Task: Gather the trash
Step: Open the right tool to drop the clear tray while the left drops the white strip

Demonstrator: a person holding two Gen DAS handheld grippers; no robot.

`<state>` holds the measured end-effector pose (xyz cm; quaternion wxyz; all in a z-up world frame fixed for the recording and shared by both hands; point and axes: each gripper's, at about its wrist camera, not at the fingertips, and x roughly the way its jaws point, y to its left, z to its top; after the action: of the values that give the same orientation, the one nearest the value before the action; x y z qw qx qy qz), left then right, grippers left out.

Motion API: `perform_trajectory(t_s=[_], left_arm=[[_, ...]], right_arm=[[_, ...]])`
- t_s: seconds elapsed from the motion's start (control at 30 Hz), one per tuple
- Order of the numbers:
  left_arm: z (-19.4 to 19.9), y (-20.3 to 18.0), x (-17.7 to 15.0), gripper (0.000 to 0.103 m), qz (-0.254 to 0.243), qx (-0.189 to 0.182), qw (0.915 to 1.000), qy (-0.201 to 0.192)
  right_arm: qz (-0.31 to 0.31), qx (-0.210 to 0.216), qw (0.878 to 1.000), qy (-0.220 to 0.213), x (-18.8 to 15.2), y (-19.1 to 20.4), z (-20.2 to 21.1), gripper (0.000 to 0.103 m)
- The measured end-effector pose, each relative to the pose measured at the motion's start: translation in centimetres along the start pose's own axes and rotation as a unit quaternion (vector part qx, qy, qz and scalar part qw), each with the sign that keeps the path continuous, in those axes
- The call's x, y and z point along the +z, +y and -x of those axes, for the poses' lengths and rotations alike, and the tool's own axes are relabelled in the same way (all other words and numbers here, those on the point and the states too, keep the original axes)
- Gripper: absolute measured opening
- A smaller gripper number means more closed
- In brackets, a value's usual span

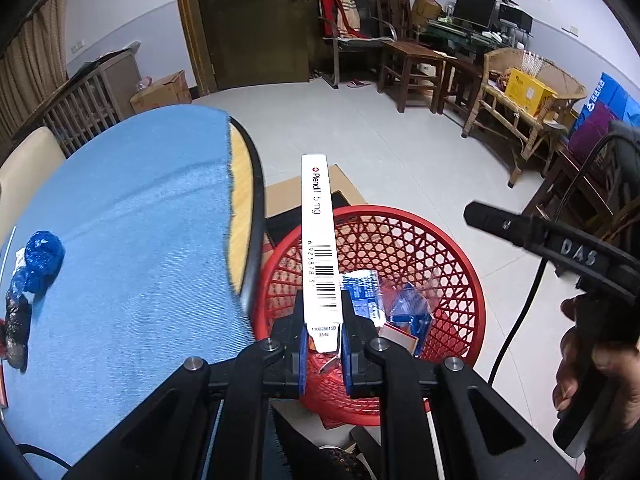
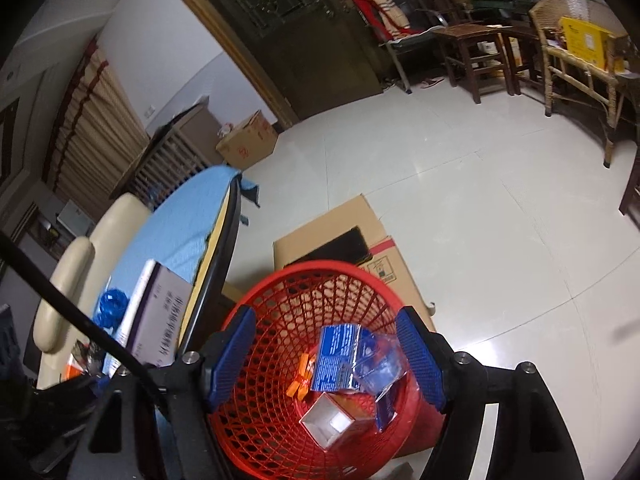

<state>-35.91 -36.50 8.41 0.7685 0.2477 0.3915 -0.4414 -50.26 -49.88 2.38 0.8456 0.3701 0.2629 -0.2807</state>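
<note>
My left gripper [image 1: 323, 344] is shut on a long white medicine box [image 1: 320, 240] marked Plendil 5 mg, held over the near rim of a red mesh basket [image 1: 452, 264]. The basket [image 2: 256, 412] holds blue wrappers [image 2: 340, 356], a small open carton [image 2: 328, 424] and an orange scrap [image 2: 300, 380]. My right gripper [image 2: 326, 358] is open and empty above the basket; it also shows at the right of the left wrist view [image 1: 540, 240]. A crumpled blue wrapper [image 1: 38, 260] lies on the blue-clothed table [image 1: 132, 232].
A grey-white box [image 2: 156, 320] and blue wrapper [image 2: 112, 306] lie on the table. A flat cardboard box [image 2: 352, 232] lies on the floor behind the basket. Dark trash [image 1: 16, 332] sits at the table's left. Chairs and a wicker bench [image 1: 520, 112] line the far wall.
</note>
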Motion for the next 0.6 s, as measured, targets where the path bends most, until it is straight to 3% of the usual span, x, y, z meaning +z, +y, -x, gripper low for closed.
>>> perform_trajectory(t_s=[0.13, 0.2, 0.23, 0.3, 0.6], left_arm=[[-1.2, -0.7, 0.3, 0.014, -0.003, -0.012, 0.9998, 0.013], [-2.1, -0.8, 0.4, 0.021, -0.002, -0.018, 0.9995, 0.024], [-2.5, -0.8, 0.5, 0.028, 0.000, -0.021, 0.9994, 0.030], [-3.2, -0.4, 0.4, 0.074, 0.008, -0.018, 0.9989, 0.043], [0.2, 4.4, -1.0, 0.077, 0.054, 0.003, 0.9985, 0.001]], right_arm=[[-0.010, -0.001, 1.000, -0.008, 0.4, -0.7, 0.6, 0.076], [-0.014, -0.004, 1.000, -0.010, 0.6, -1.1, 0.8, 0.076], [-0.015, -0.005, 1.000, -0.012, 0.7, -1.2, 0.9, 0.076], [-0.018, -0.007, 1.000, -0.013, 0.8, -1.4, 1.1, 0.076], [-0.006, -0.004, 1.000, -0.015, 1.2, -0.2, 1.3, 0.076]])
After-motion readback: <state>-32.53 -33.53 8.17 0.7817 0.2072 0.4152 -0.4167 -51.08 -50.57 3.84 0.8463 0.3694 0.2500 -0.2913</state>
